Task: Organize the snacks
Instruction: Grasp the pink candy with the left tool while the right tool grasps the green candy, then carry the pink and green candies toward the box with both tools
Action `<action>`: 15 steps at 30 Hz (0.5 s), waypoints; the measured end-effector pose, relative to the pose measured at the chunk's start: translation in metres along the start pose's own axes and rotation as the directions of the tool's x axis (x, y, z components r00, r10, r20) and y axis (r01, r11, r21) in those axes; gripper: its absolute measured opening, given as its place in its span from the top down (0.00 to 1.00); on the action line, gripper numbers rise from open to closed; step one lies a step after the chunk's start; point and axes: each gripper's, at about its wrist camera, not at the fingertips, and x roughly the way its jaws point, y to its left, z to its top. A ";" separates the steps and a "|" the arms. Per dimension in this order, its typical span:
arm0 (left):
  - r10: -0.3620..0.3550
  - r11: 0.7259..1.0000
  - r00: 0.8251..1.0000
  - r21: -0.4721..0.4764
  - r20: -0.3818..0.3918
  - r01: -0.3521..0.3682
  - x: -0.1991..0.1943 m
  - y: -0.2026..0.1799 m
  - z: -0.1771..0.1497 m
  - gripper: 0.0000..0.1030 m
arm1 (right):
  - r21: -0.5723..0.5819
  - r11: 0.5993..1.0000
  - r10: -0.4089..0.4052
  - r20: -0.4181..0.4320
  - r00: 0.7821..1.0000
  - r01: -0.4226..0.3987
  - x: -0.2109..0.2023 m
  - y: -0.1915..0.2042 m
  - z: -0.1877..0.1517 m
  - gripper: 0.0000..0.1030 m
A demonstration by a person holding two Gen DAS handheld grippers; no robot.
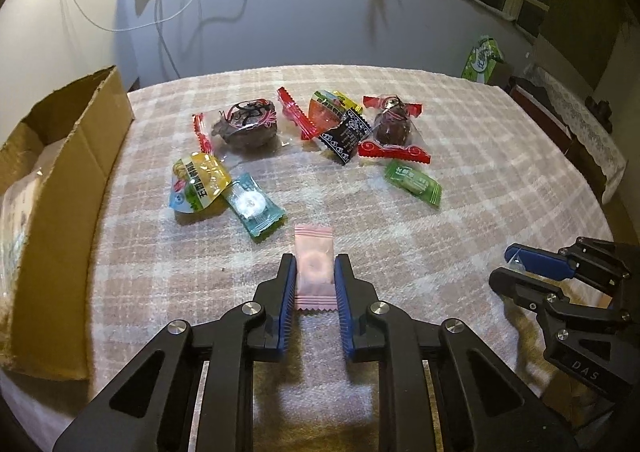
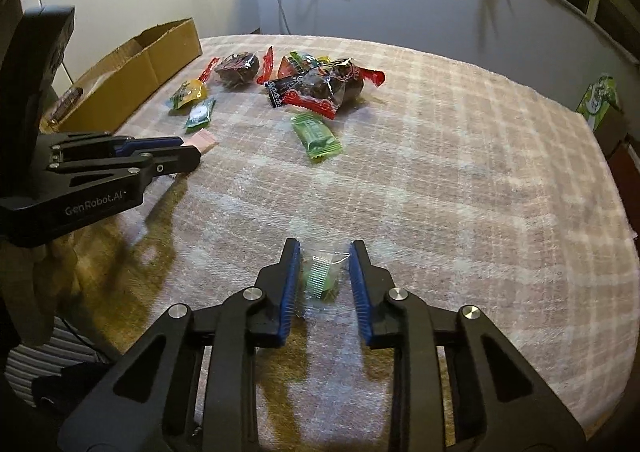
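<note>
My left gripper (image 1: pixel 315 266) is shut on a pink candy packet (image 1: pixel 314 267), its pads against both long sides; the packet also shows in the right wrist view (image 2: pixel 204 140). My right gripper (image 2: pixel 325 252) stands around a clear packet with a green candy (image 2: pixel 322 276); the left pad touches it, a small gap shows at the right pad. Several wrapped snacks lie in a loose group further back: a blue-green candy (image 1: pixel 254 208), a yellow packet (image 1: pixel 198 182), a green candy (image 1: pixel 414 182), a black packet (image 1: pixel 346 136), dark plums in red-edged wrappers (image 1: pixel 246 124).
An open cardboard box (image 1: pixel 60 188) stands at the table's left edge, with something pale inside. The checked tablecloth (image 1: pixel 500 172) covers the table. A green tissue pack (image 1: pixel 482 60) sits beyond the right edge. A wall, cables and a plant are behind.
</note>
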 end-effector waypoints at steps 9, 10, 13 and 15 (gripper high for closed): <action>-0.018 0.999 1.000 -0.030 0.017 0.018 -0.011 0.005 -0.002 0.83 | 0.030 0.999 0.024 0.019 1.000 -0.024 -0.005 -0.005 -0.001 0.75; -0.020 0.999 1.000 -0.032 0.019 0.020 -0.012 0.005 -0.002 0.83 | 0.030 0.999 0.024 0.022 0.999 -0.024 -0.007 -0.005 -0.001 0.75; -0.025 0.999 0.999 -0.040 0.029 0.027 -0.016 0.006 -0.002 0.83 | 0.032 0.999 0.026 0.031 0.999 -0.026 -0.011 -0.006 0.001 0.75; -0.030 0.998 0.999 -0.047 0.039 0.031 -0.020 0.008 -0.001 0.83 | 0.032 0.999 0.026 0.040 0.999 -0.027 -0.015 -0.006 0.003 0.75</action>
